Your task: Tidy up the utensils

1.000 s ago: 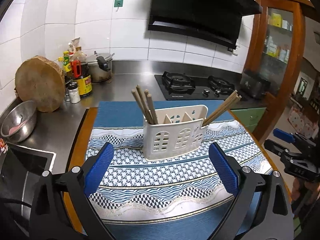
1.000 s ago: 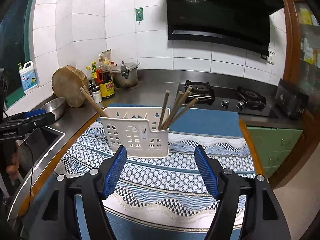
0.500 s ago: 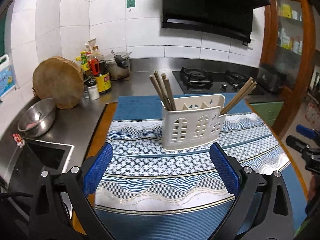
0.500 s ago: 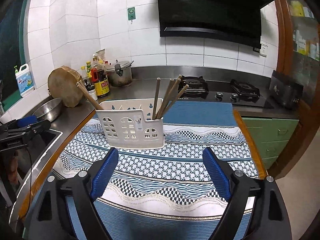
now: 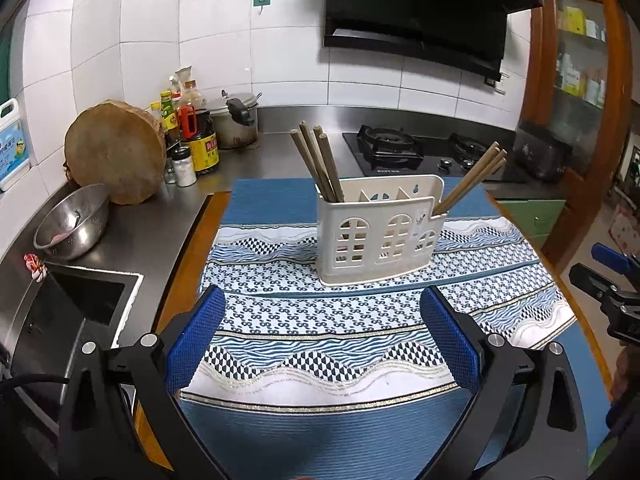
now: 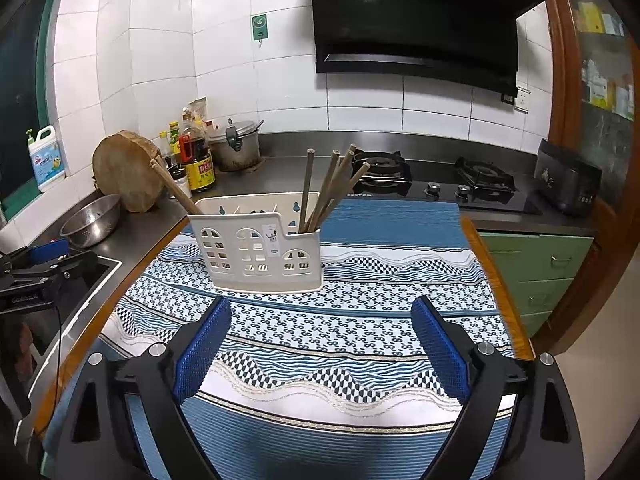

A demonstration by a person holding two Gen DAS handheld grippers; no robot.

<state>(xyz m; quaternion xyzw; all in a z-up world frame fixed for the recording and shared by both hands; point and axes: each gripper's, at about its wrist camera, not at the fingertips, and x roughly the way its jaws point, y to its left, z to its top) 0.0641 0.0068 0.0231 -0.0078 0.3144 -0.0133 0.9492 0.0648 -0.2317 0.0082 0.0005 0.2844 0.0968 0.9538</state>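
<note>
A white plastic utensil holder [image 5: 378,236] with arched cut-outs stands on a blue patterned cloth [image 5: 360,320]; it also shows in the right wrist view [image 6: 260,246]. Brown chopsticks lean out of its left end [image 5: 318,166] and its right end [image 5: 470,182]; in the right wrist view they lean at the left end [image 6: 174,190] and the right end [image 6: 326,190]. My left gripper [image 5: 324,338] is open and empty, short of the holder. My right gripper [image 6: 320,346] is open and empty, also short of it.
A sink [image 5: 68,312] and steel bowl [image 5: 72,222] lie left. A round wooden board [image 5: 116,152], sauce bottles [image 5: 200,136] and a pot [image 5: 236,122] stand behind. A gas hob [image 5: 420,154] is at the back. A green cabinet [image 6: 536,268] is right.
Both grippers have drawn back and up from the holder, which looks smaller and farther. Both stay open and empty. The holder and chopsticks have not moved.
</note>
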